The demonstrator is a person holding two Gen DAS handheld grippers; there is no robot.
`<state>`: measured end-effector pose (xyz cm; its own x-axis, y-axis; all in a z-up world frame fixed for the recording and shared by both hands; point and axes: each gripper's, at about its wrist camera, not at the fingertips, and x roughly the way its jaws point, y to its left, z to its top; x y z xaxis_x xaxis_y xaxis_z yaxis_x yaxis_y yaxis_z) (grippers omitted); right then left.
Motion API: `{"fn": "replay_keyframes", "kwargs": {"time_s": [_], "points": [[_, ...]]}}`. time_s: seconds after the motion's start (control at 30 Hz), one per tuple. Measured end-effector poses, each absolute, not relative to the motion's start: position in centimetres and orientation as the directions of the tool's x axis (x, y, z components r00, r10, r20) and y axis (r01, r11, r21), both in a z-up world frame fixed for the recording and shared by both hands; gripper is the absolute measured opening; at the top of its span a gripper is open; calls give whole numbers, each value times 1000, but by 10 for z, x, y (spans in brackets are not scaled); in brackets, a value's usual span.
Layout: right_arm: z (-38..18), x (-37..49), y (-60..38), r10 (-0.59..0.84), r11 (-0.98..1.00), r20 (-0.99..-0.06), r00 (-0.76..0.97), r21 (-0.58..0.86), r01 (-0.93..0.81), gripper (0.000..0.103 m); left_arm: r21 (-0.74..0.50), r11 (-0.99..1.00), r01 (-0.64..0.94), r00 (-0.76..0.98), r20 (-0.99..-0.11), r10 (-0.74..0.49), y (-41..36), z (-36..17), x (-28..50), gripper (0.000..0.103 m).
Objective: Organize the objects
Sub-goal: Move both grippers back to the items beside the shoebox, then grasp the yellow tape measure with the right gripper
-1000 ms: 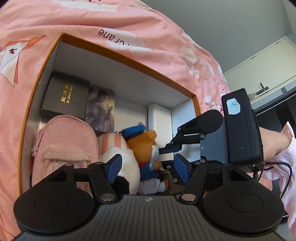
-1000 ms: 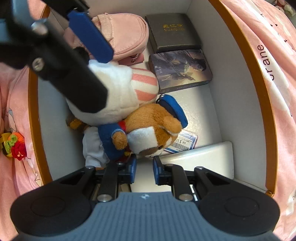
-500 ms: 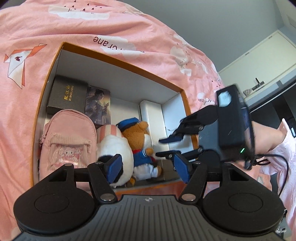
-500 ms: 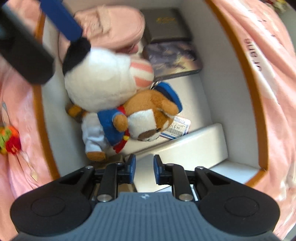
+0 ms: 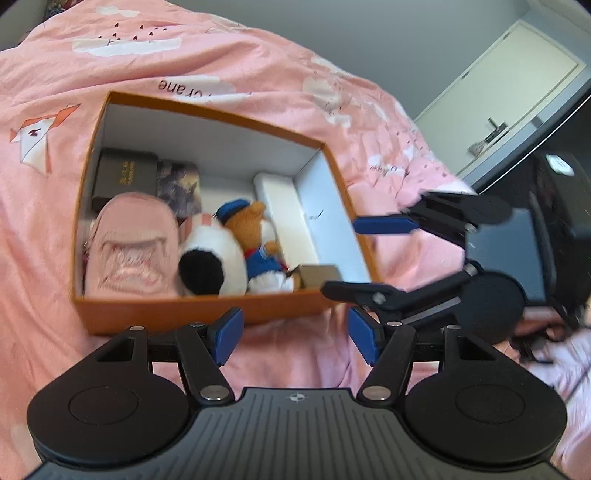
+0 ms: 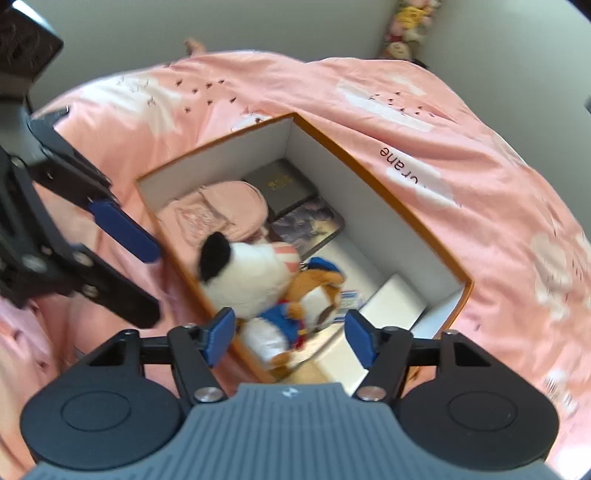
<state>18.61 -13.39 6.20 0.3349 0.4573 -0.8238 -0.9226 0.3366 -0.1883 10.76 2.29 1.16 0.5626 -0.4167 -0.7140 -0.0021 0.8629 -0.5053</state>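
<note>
An orange box with white walls lies on a pink bedspread. Inside it are a pink backpack, a white plush with a black ear, a sailor bear, a black case, a picture card, a long white box and a small brown carton. My left gripper hangs open above the box's near edge, holding nothing. My right gripper hovers over the bear's corner, its jaws opening with nothing gripped.
The pink bedspread surrounds the box on all sides. A pale cupboard door and a grey wall stand behind the bed. Plush toys sit in the far corner. A pink sleeve shows at the right.
Both grippers have pulled up and back out of the box, so the whole box now shows. The right gripper's jaws went from nearly shut to wide apart.
</note>
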Motion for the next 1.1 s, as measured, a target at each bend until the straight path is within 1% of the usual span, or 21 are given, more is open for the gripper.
{"fn": "replay_keyframes", "kwargs": {"time_s": [0.1, 0.17, 0.2, 0.27, 0.4, 0.53, 0.63, 0.73, 0.8, 0.93, 1.03, 1.1], "points": [[50, 158, -143, 447, 403, -808, 383, -200, -893, 68, -479, 877, -11, 534, -745, -400, 24, 4, 99, 74], [35, 145, -153, 446, 460, -807, 387, -165, -873, 66, -470, 882, -26, 508, -766, -393, 26, -5, 93, 74], [29, 141, -158, 441, 497, -814, 378, -129, -858, 63, -468, 883, -33, 492, -777, -393, 27, -10, 89, 74], [15, 132, -167, 433, 555, -834, 342, -52, -830, 62, -467, 883, -48, 453, -798, -397, 26, -23, 80, 74], [-9, 109, -183, 438, 643, -852, 287, 74, -762, 62, -471, 881, -37, 365, -827, -427, 16, -43, 66, 72], [-28, 91, -190, 458, 672, -871, 178, 208, -711, 62, -426, 905, 18, 263, -871, -415, 1, -54, 53, 70], [-35, 79, -197, 466, 689, -875, 130, 267, -674, 62, -390, 920, 37, 236, -891, -387, -2, -56, 40, 70], [-43, 65, -198, 461, 667, -886, 50, 308, -678, 62, -379, 923, 64, 192, -903, -384, -3, -56, 29, 70], [-48, 55, -196, 451, 653, -893, 11, 321, -686, 63, -355, 928, 110, 155, -916, -369, -9, -58, 23, 70], [-54, 43, -189, 418, 625, -908, -8, 294, -723, 63, -295, 942, 160, 135, -939, -317, -22, -62, 21, 71], [-58, 45, -193, 432, 635, -902, -15, 316, -705, 60, -283, 944, 172, 138, -942, -307, -23, -62, 22, 71], [-61, 50, -198, 456, 647, -890, -24, 350, -678, 54, -280, 944, 174, 138, -942, -305, -23, -63, 23, 71]]}}
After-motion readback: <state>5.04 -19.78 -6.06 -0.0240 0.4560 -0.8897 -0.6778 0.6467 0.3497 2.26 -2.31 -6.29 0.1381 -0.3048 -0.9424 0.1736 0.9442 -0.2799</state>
